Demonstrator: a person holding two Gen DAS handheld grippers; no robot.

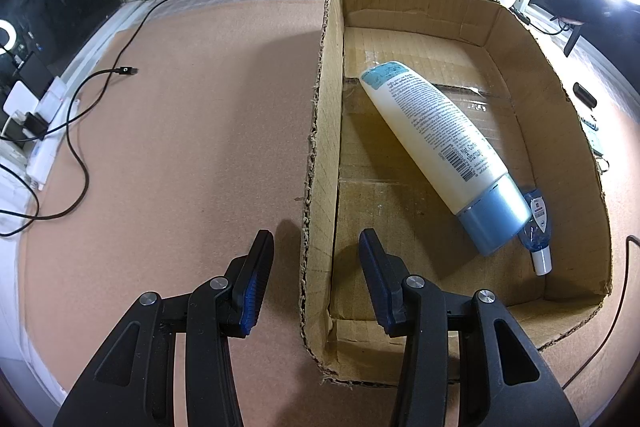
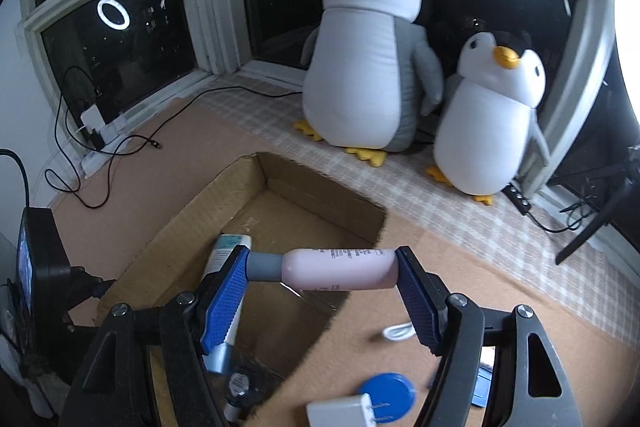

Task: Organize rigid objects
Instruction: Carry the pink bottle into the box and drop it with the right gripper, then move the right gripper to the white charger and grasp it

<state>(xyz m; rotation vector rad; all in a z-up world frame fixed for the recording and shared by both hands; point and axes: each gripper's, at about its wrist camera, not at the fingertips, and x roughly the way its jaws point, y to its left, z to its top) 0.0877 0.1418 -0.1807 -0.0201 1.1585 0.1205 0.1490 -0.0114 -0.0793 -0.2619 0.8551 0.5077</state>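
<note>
1. The pink bottle (image 2: 340, 267) is up in the air, held sideways over the near right edge of the box (image 2: 192, 223). Its grey cap points left and its base points right.
2. The right gripper (image 2: 324, 255) is clamped on it end to end, with one blue pad on the cap and the other on the base.
3. In the box, a white tube (image 1: 436, 139) with a blue cap lies diagonally on the cardboard floor. A small blue bottle (image 1: 538, 227) is tucked against the cap end, in the box's near right corner.
4. The left gripper (image 1: 316, 251) has its fingers apart and holds nothing. In its own view the box's left wall runs through the gap, and neither pad touches it. Can't tell if it's straddling the wall or just hanging above it.
5. The box sits on a tan desk (image 1: 180, 147). A black cable (image 1: 80, 107) snakes across the desk left of the box, well apart from it.
6. On the desk right of the box, near the right gripper, are a blue disc (image 2: 388, 395), a white plug (image 2: 336, 415) lying partly over it, and a bit of white cord (image 2: 398, 331).
7. Behind the box, by the window, sit a big penguin plush (image 2: 360, 67) and a smaller one (image 2: 492, 115) on its right.
</note>
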